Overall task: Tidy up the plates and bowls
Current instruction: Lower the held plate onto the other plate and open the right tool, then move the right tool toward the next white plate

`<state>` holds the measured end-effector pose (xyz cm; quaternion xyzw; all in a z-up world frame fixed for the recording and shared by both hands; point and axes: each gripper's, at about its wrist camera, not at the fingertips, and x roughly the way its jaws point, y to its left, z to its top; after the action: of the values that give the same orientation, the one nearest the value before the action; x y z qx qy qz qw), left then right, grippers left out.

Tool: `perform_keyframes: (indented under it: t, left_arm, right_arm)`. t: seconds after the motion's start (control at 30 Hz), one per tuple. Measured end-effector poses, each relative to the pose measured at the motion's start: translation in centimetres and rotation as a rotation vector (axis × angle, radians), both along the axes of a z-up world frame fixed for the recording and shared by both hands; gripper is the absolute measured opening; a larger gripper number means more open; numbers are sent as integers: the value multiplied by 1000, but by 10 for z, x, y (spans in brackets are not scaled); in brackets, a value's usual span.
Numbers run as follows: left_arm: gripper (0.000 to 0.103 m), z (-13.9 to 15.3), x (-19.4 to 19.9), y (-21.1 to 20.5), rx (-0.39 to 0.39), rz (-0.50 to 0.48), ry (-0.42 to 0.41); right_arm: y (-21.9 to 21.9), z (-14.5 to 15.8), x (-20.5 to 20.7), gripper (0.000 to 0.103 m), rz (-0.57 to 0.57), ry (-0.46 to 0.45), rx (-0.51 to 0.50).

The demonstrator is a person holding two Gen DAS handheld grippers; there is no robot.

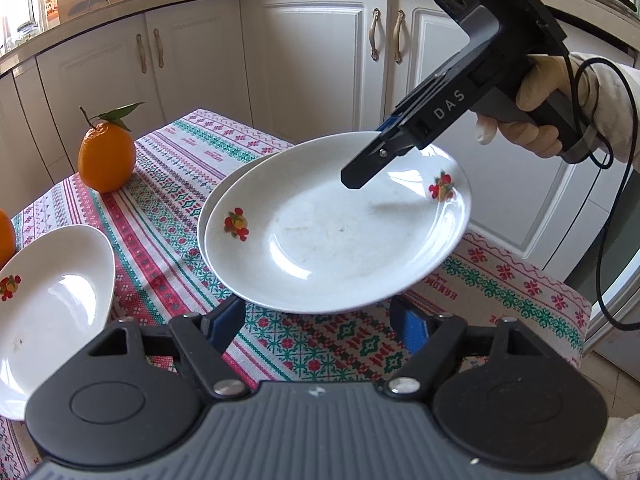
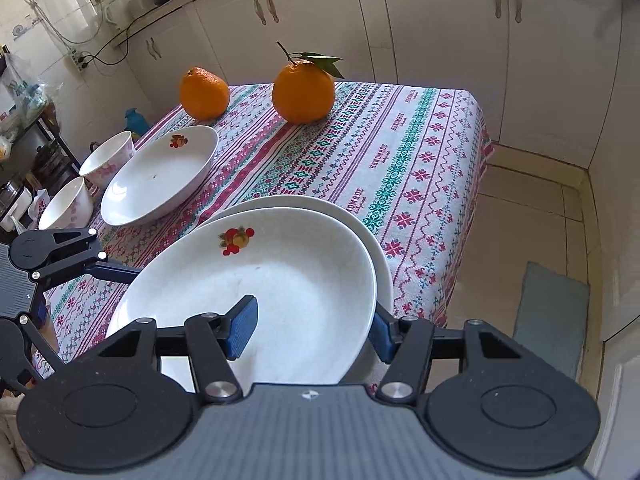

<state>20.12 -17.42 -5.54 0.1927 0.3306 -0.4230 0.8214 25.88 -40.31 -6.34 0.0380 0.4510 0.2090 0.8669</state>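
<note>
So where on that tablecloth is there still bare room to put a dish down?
The broad bare stretch of tablecloth lies right of the leafy orange, beyond the stacked plates. The left side is crowded: a lone plate, two bowls and another orange.

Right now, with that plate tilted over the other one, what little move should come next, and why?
Probably ease the upper plate down flat onto the lower plate. It hangs tilted just above that plate, with the right gripper straddling its rim, and the open left gripper reaches under its near edge. The two already nearly line up, so settling it would finish the stack.
</note>
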Motion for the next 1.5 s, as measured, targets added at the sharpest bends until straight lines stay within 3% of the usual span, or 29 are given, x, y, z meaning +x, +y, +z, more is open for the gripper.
perform_keyframes:
  t: [0.53, 0.7, 0.9, 1.03, 1.23, 1.4, 1.5]
  left_arm:
    - [82, 1, -3, 5, -11, 5, -16]
    - [82, 3, -7, 9, -20, 13, -17]
    - [84, 8, -16, 20, -46, 42, -26]
    - [89, 11, -22, 34, -67, 109, -46]
    - [91, 12, -27, 63, -67, 287, -85]
    - [91, 1, -17, 85, 19, 505, -116]
    - [91, -8, -7, 93, 46, 584, -118]
  right_arm:
    - [20, 4, -12, 93, -11, -3, -94]
    - [24, -2, -14, 95, -16, 8, -151]
    - [32, 8, -27, 103, -9, -45, -175]
    - [44, 17, -37, 103, 1, -82, -179]
    - [72, 27, -48, 103, 51, -127, -201]
    - [92, 31, -50, 103, 96, -148, -217]
    - [101, 33, -51, 103, 117, -155, -221]
